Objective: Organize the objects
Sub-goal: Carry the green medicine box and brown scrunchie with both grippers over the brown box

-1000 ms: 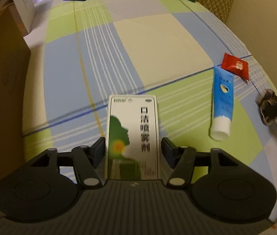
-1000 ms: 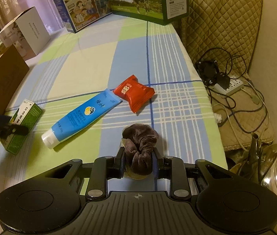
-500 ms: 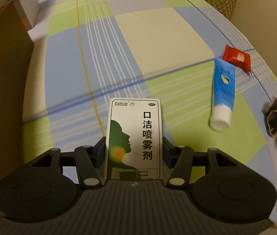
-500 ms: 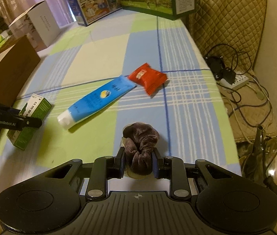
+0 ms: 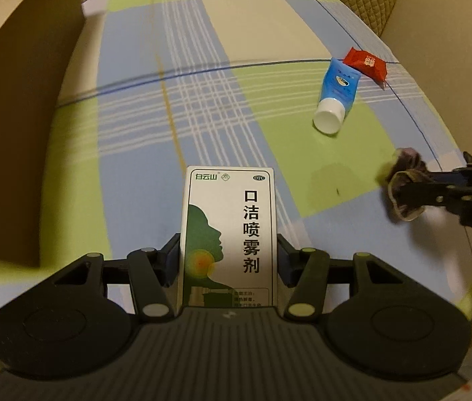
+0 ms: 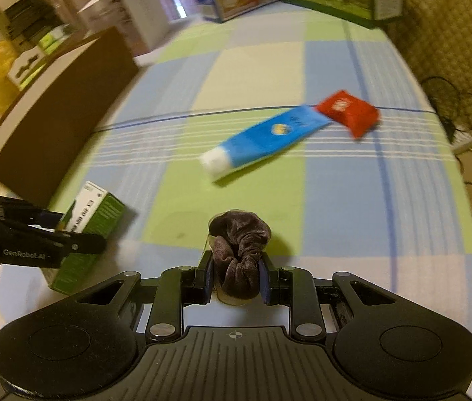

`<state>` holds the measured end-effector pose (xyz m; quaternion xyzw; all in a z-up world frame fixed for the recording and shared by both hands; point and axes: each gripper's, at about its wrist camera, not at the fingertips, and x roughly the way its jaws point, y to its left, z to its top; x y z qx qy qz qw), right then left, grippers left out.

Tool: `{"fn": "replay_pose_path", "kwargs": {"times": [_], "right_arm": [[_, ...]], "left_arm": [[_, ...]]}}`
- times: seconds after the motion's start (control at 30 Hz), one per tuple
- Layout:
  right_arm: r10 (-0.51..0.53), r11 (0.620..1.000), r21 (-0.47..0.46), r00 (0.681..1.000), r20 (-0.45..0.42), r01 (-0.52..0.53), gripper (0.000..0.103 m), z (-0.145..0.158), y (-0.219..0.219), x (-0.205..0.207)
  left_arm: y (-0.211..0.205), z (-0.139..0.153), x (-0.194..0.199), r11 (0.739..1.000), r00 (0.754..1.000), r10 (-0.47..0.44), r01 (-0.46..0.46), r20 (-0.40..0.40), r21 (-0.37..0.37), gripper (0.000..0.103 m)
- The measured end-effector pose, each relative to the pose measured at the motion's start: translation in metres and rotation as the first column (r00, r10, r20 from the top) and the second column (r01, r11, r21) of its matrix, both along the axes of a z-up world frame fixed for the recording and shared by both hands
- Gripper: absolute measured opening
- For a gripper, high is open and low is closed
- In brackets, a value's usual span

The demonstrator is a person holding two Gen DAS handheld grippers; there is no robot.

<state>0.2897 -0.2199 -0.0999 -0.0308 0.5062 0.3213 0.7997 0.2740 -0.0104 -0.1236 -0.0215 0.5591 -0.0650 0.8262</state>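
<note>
A green-and-white spray box (image 5: 228, 234) is being gripped between the closed-in jaws of the left gripper (image 5: 228, 262), above the checked tablecloth (image 5: 202, 107). A dark brown velvet scrunchie (image 6: 240, 254) is being pinched tight by the right gripper (image 6: 236, 280). Farther out, a blue tube (image 6: 262, 138) is lying touching a red packet (image 6: 349, 115). A brown box (image 6: 58, 113) is standing to the left.

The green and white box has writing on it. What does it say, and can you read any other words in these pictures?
"白云山", "OTC" and "口洁喷雾剂": on the green and white box, held in the left gripper.
Small print at that box's bottom: too small to read.
"GenRobot.AI": on the left gripper's side, in the right wrist view.
"DA": cut off by the frame, on the right gripper.
Blue tube, red packet, far cartons: too blurred.
</note>
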Motion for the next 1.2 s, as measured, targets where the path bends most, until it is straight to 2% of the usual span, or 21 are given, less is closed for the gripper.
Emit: {"fn": "replay_pose_path", "kwargs": {"times": [0.77, 0.97, 1.2], "right_arm": [[0.208, 0.976, 0.068, 0.978, 0.021, -0.209, 0.024, 0.026, 0.086, -0.043], [0.271, 0.956, 0.110, 0.962, 0.036, -0.273, 0.024, 0.043, 0.112, -0.050], [0.350, 0.914, 0.194, 0.934, 0.072, -0.357, 0.024, 0.068, 0.153, -0.055]], "left_arm": [[0.053, 0.054, -0.059, 0.991, 0.986, 0.134, -0.131, 0.102, -0.029, 0.051], [0.079, 0.076, -0.077, 0.981, 0.971, 0.191, -0.186, 0.140, -0.051, 0.051], [0.115, 0.111, -0.095, 0.967, 0.943, 0.256, -0.249, 0.210, -0.060, 0.051]]}}
